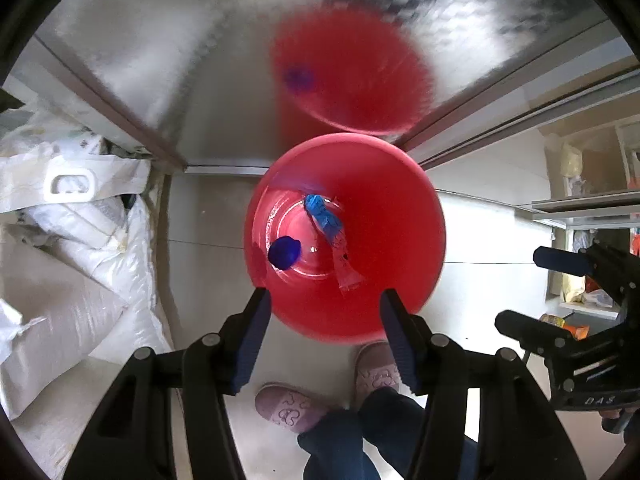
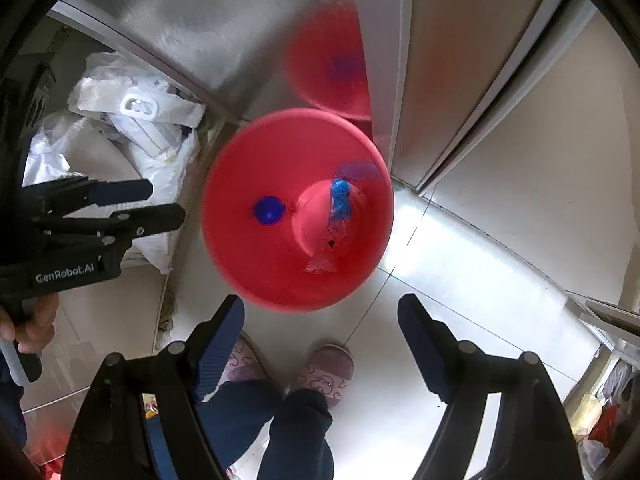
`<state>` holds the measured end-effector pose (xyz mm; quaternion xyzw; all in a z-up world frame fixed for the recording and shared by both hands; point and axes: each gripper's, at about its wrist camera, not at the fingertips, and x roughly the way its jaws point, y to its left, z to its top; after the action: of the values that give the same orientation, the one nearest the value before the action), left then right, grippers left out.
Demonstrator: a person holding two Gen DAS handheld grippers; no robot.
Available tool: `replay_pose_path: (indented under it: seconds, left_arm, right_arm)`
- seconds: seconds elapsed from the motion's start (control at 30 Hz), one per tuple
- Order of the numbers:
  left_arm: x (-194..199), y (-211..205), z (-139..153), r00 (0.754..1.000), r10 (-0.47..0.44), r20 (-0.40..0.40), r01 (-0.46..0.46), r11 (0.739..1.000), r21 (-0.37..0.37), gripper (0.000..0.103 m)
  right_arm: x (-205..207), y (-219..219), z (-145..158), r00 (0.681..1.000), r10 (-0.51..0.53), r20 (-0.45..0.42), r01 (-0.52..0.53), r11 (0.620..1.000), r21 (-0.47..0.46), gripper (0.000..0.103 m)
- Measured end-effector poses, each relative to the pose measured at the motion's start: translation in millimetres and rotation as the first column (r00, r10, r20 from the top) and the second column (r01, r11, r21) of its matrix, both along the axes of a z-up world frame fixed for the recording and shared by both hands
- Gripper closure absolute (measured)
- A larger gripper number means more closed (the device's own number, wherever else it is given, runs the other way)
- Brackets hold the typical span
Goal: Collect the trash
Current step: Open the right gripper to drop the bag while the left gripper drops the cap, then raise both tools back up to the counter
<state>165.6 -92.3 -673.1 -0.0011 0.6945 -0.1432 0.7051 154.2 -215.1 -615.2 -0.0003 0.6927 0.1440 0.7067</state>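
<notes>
Pointing almost straight down, our left claw (image 1: pixel 324 308) hangs with its jaws apart and nothing between them; no pad touches anything. Our right claw (image 2: pixel 320 312) hangs beside it, jaws spread wider and likewise empty.

Below both claws stands a red bucket (image 1: pixel 400 200) on the pale tiled floor (image 1: pixel 480 232), upright, its mouth facing up at us. Inside, on the bottom, lies a blue-and-clear wrapper (image 1: pixel 326 220): a long strip whose axis runs, in the left wrist view, from upper left to lower right, the crumpled blue end towards the far wall and the clear end (image 1: pixel 348 276) towards us, climbing a little up the near side. Just beside it, apart from it, sits a round blue cap (image 1: pixel 284 254).

Behind the bucket rises a shiny metal panel (image 1: pixel 180 60) that carries the bucket's blurred red reflection (image 1: pixel 352 72). To the left of the bucket lie white sacks (image 1: pixel 80 240). At the lower edge we see our pink slippers (image 1: pixel 288 408) and dark trouser legs (image 1: pixel 380 432).
</notes>
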Motion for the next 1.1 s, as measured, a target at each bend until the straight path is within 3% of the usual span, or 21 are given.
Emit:
replay_pose_path:
  seconds: [0.17, 0.3, 0.47, 0.53, 0.67, 0.87, 0.93, 1.1]
  left_arm:
    - [-13.1, 4.1, 52.2, 0.998, -0.038, 0.043, 0.037, 0.999, 0.033, 0.043]
    - [-22.8, 12.7, 106.6, 0.999, -0.016, 0.048, 0.015, 1.0, 0.022, 0.043]
    - [-35.7, 16.2, 188.8, 0.995, -0.026, 0.093, 0.025, 1.0, 0.012, 0.043]
    - [-40.4, 18.0, 218.7, 0.993, -0.018, 0.113, 0.016, 1.0, 0.014, 0.036]
    - [-47.0, 24.1, 292.7, 0.989, 0.02, 0.144, -0.02, 1.0, -0.003, 0.035]
    - [-58.8, 30.7, 395.8, 0.966, 0.054, 0.252, -0.058, 0.998, 0.008, 0.034]
    - [-64.1, 33.4, 421.7, 0.956, 0.068, 0.287, -0.07, 0.998, -0.002, 0.026]
    - [-75.3, 39.6, 475.9, 0.934, 0.12, 0.337, -0.114, 0.993, -0.037, 0.026]
  right_arm:
    - [-5.4, 7.0, 37.5, 1.0, -0.002, 0.026, 0.002, 1.0, -0.002, 0.025]
    - [-9.8, 12.5, 78.6, 0.999, 0.001, 0.045, -0.001, 1.0, 0.003, 0.026]
    - [-18.1, 19.4, 151.0, 0.994, 0.01, 0.105, -0.01, 1.0, -0.003, 0.026]
    - [-22.9, 19.8, 182.9, 0.993, 0.002, 0.121, -0.003, 1.0, 0.004, 0.026]
    - [-33.0, 19.1, 247.4, 0.985, -0.003, 0.174, 0.006, 1.0, -0.018, 0.026]
    - [-48.0, 12.9, 349.8, 0.969, -0.017, 0.248, 0.016, 1.0, 0.009, 0.025]
    - [-48.3, 11.6, 372.1, 0.966, -0.01, 0.26, 0.005, 1.0, 0.021, 0.026]
    - [-50.8, 16.5, 435.4, 0.94, 0.021, 0.34, -0.03, 0.999, 0.022, 0.023]
